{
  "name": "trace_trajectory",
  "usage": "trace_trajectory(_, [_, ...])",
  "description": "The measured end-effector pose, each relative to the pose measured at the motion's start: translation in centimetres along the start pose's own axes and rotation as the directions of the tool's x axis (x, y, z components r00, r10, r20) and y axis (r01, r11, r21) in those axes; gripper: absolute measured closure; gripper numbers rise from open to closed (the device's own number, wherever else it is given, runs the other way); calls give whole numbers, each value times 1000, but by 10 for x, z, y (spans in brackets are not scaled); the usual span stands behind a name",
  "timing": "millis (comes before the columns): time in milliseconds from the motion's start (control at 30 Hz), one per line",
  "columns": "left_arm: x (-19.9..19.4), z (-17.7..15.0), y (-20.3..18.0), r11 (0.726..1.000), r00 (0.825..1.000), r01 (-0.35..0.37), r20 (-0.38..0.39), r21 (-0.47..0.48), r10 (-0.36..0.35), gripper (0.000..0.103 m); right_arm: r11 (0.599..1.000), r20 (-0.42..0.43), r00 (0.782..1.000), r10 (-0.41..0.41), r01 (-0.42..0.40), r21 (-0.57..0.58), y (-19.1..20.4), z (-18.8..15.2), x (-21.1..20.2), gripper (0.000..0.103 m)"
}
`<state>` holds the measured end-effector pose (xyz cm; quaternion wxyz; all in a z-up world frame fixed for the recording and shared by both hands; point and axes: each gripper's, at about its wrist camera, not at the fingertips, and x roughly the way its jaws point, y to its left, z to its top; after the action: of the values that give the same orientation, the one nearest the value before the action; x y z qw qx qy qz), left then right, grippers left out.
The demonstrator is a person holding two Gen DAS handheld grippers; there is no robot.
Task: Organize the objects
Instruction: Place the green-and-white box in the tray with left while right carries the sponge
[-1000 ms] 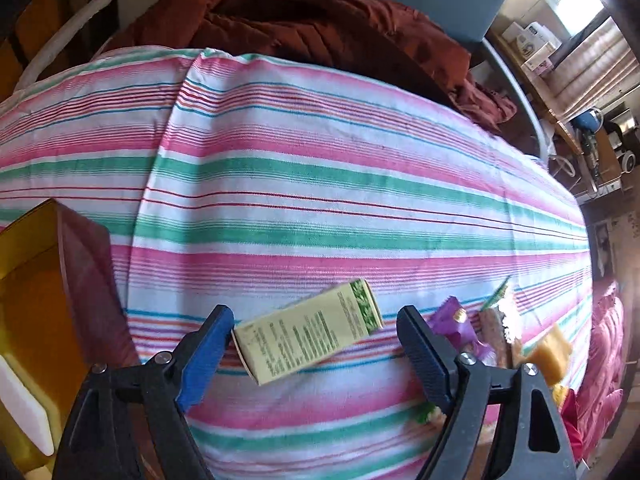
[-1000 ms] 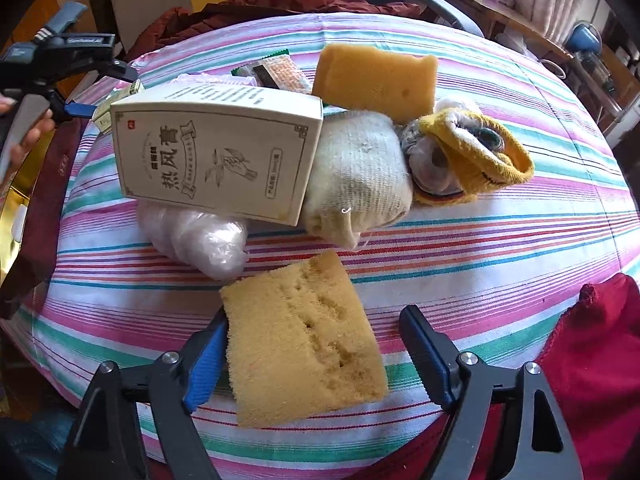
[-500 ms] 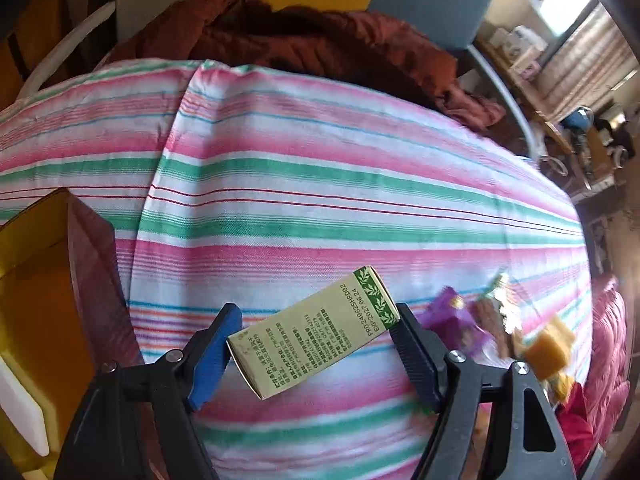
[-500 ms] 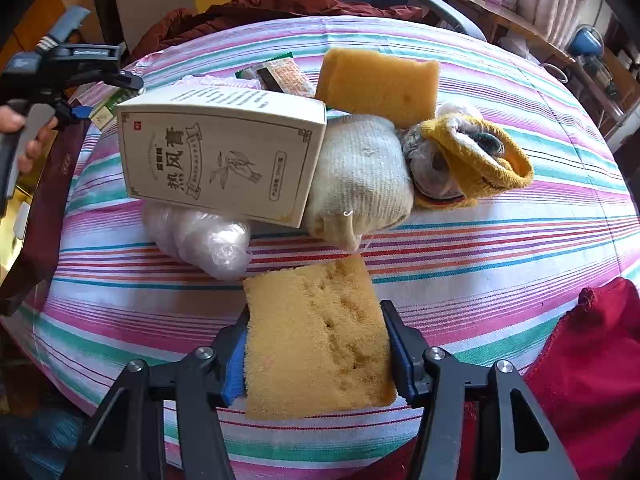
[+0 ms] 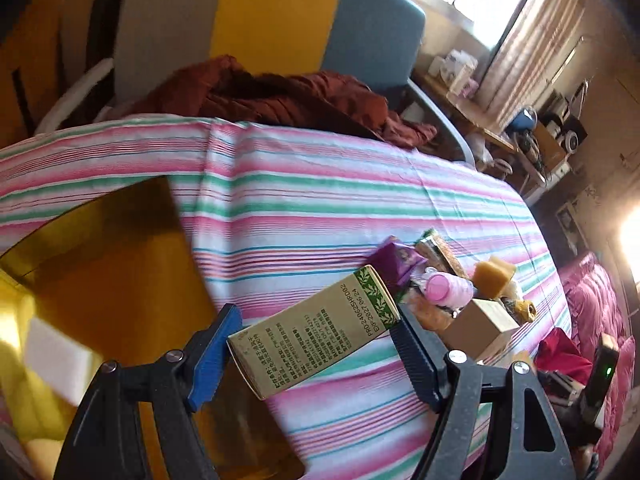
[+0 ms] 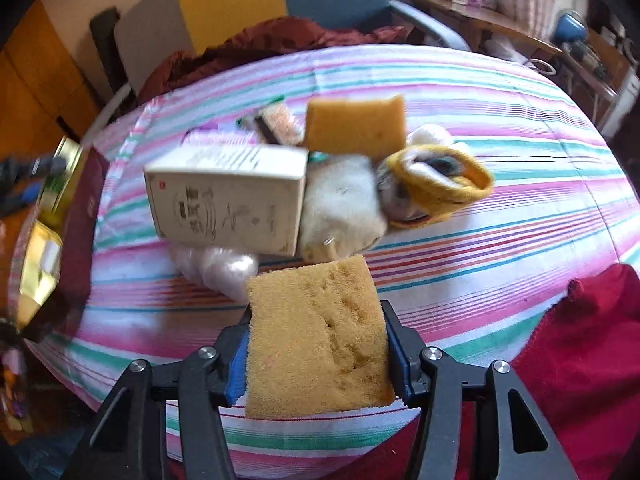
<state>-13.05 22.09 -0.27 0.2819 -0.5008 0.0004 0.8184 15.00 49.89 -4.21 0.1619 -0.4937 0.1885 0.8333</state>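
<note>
Yellow-green cardboard, a small printed carton, is sitting slantwise between the two fingers of the left gripper, its ends pressed by the blue pad on one side and the black pad on the other, so the jaws are gripping it across a fairly wide span. It is hanging clear of the striped tablecloth, just beside the edge of an amber-brown open container that is filling the lower left of the left wrist view.

An orange-yellow sponge is being squeezed between the fingers of the right gripper, whose jaws have just been closing and are now pinching its two sides narrowly. It is sticking forward out of the fingers, above the cloth.

Beyond the sponge a heap of things is lying on the table: a cream box with dark lettering, a clear plastic bundle under it, a pale sock, a yellow-cuffed sock and a second sponge. A dark red cloth is lying at the right edge, near the right gripper.
</note>
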Motion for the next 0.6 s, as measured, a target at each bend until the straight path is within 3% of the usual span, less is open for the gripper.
trace_trajectory(133, [-29,-7,53,996,996,-67,56,-63,71,26,1000,105,994,17,-20,25,-2,-5,-32,47])
trace_trajectory(267, [-38,-4,110,979,988,-135,57,-155,145,25,999,180,983,44,-46,10,6,-7,-65,47])
trace_trajectory(433, [-32,7,177,941,981,-184,14,-284,196,25,989,208,970,128,-109,-102,64,15,-69,47])
trace_trajectory(600, [-34,12,219,908,969,-229,1,-351,246,24,954,173,959,226,-183,-236,135,28,-60,47])
